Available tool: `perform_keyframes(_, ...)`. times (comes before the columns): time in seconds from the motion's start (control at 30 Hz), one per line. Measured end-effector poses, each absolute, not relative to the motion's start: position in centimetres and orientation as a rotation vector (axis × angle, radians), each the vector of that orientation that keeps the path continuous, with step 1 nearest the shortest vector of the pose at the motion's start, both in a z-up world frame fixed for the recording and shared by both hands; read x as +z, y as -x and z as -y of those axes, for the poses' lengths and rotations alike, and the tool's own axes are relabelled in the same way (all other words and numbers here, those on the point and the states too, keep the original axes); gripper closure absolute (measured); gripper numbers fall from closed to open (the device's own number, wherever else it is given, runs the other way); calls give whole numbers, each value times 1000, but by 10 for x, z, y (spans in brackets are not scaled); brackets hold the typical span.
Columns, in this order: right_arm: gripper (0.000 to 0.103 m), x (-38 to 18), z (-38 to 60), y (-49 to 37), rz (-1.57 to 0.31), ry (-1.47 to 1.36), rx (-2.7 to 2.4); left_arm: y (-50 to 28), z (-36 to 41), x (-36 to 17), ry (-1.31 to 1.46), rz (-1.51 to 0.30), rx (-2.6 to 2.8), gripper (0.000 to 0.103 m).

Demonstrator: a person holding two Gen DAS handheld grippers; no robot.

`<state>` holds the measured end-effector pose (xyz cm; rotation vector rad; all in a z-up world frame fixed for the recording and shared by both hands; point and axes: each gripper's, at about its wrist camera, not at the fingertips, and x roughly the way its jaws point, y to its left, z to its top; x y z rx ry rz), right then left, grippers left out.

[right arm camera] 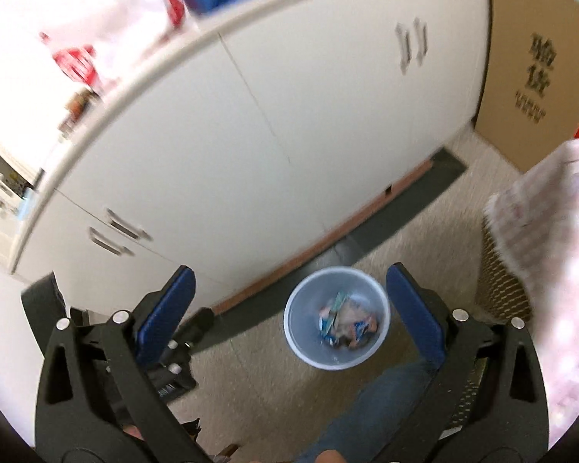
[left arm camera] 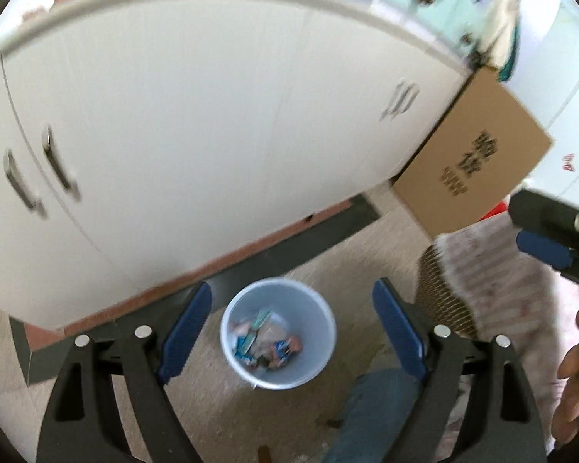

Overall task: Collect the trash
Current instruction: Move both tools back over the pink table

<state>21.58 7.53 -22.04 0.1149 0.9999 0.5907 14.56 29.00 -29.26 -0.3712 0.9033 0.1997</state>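
A pale blue round bin (left arm camera: 278,333) stands on the floor below both grippers, with several wrappers (left arm camera: 268,343) in it. It also shows in the right wrist view (right arm camera: 336,318). My left gripper (left arm camera: 291,332) is open and empty, high above the bin. My right gripper (right arm camera: 289,316) is open and empty too, also above the bin. The right gripper's blue pad shows at the right edge of the left wrist view (left arm camera: 544,249).
A white cabinet (left arm camera: 197,123) with metal handles stands behind the bin. A cardboard box (left arm camera: 471,162) leans at its right end. A wicker basket under a pink patterned cloth (left arm camera: 494,281) is to the right. The person's jeans leg (left arm camera: 370,413) is below.
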Motion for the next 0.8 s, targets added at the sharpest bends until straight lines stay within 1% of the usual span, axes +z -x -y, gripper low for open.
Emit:
perform_keyframes(0.13,6,-184,-26,-195,-889,-131,548,-137,-257,-245,311,-813,149,19)
perform_keyframes(0.4,6,-142,86,-160,-754,-180,393,-131,-169,-184,229,-705,9,19)
perform_keyframes(0.6,6,-134,173,-137,-701,-220,245,-135,-102,-169,197,-679,-114,19)
perform_keyframes(0.8,6,-143,244,-114,-691,-265,118,-142,-38,-163,143,-679,-226,19)
